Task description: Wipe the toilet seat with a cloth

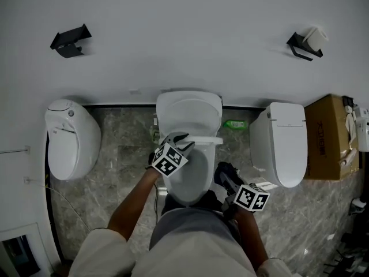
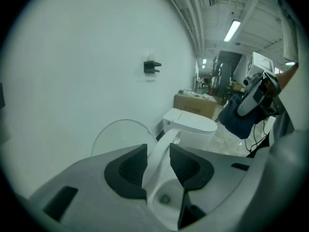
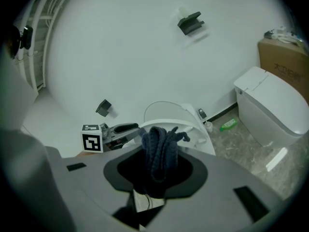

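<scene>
White: toilet seat [image 1: 203, 138] and the wall [image 1: 184, 39] behind it. Dark blue, knitted: cloth [image 3: 161, 151]. Grey with pale veins: floor [image 1: 124, 154] around the seat. Black-and-white squares: marker cube [image 1: 169, 159]. Brown: box [image 1: 323, 137], far right of the seat. Green: bottle [image 1: 235, 124], nearer.

Camera positions: one overhead, two gripper-mounted.
Head view looks steeply down on the toilet [image 1: 195, 172]. Left gripper view sits close on the seat [image 2: 159, 151], facing along the wall [image 2: 96, 57]. Right gripper view faces that wall past the cloth [image 3: 161, 151]. All three share the toilet.
</scene>
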